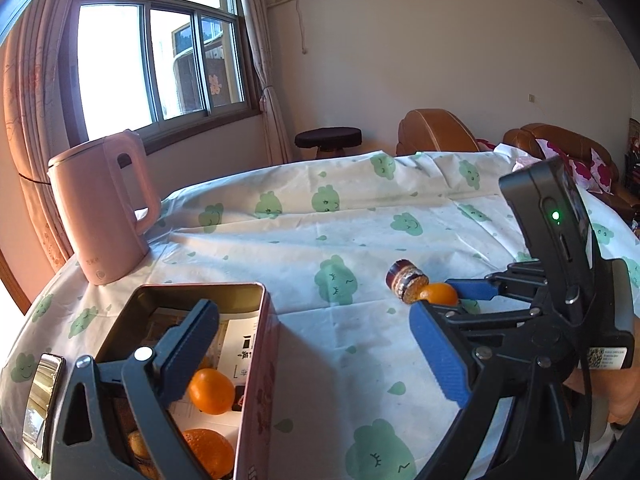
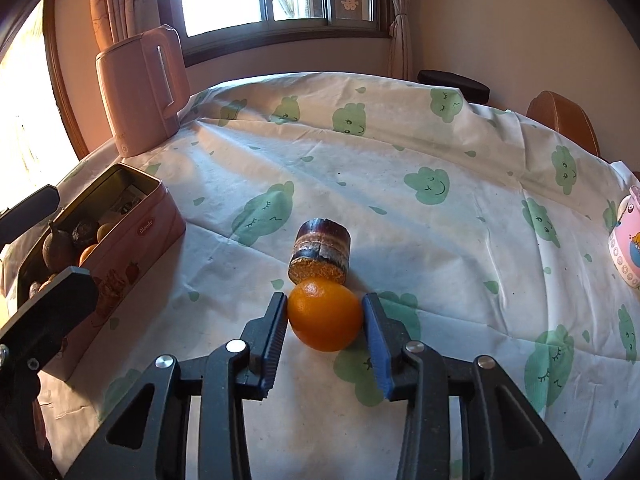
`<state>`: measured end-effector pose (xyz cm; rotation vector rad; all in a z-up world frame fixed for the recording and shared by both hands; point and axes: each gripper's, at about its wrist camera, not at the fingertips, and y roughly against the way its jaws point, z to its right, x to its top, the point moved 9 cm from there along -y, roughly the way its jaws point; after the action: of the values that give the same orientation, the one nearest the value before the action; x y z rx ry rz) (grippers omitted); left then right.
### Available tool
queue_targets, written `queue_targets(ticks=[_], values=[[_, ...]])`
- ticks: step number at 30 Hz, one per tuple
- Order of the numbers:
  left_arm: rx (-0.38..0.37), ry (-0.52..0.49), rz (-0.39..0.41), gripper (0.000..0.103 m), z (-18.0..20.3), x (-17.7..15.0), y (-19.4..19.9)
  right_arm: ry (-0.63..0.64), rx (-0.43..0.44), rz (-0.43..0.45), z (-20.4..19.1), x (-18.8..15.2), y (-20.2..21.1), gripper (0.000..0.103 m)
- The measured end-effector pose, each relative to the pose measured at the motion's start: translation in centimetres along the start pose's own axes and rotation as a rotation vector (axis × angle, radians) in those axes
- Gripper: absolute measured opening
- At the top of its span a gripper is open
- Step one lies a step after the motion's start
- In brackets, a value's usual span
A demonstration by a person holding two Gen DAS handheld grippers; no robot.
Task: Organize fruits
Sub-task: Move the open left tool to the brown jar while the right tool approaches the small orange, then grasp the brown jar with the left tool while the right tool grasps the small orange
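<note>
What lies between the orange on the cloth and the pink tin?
Only bare tablecloth lies between the orange and the tin. The right wrist view shows this stretch plainly; nothing else stands on it.

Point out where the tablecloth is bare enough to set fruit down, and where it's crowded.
Free: the wide stretch of tablecloth between the pink kettle and the far edge, and right of the orange. Crowded: the tin, already holding fruit, and around the orange, flanked by the right gripper and touching the brown cylinder.
</note>
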<state>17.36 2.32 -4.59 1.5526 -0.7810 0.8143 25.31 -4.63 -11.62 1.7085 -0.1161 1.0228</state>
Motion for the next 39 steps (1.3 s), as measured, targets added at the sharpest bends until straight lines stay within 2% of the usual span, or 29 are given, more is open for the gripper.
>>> queue_targets(ticks=[5,11,15,16,20,22,26,30,39], values=[[-0.049,0.013,-0.036,0.098,1.4,0.5,-1.4,-0.018,-0.008,0.022,1.1,0.0,0.6,0.039],[-0.098,0.012,-0.092,0.097,4.2,1.1,-4.0,-0.09,-0.15,0.079,6.2,0.4,1.9,0.039],[-0.156,0.042,-0.151,0.089,6.0,1.4,-6.4,-0.154,-0.201,0.092,9.4,0.4,2.4,0.039],[-0.162,0.046,-0.164,0.084,6.4,1.4,-7.0,-0.172,-0.2,0.098,10.0,0.4,2.6,0.039],[-0.177,0.049,-0.211,0.077,7.4,1.3,-9.1,-0.212,-0.189,0.115,10.9,0.2,3.1,0.039],[-0.193,0.058,-0.245,0.065,7.8,1.0,-10.0,-0.224,-0.176,0.118,11.0,0.2,3.1,0.04],[-0.221,0.081,-0.292,0.058,8.5,0.4,-11.4,-0.222,-0.162,0.121,10.8,0.2,3.2,0.04],[-0.24,0.093,-0.324,0.04,8.8,-0.3,-12.3,-0.221,-0.152,0.126,10.7,0.2,3.2,0.04],[-0.257,0.111,-0.289,0.039,8.5,0.0,-11.6,-0.195,-0.114,0.175,10.0,0.6,4.0,0.04]])
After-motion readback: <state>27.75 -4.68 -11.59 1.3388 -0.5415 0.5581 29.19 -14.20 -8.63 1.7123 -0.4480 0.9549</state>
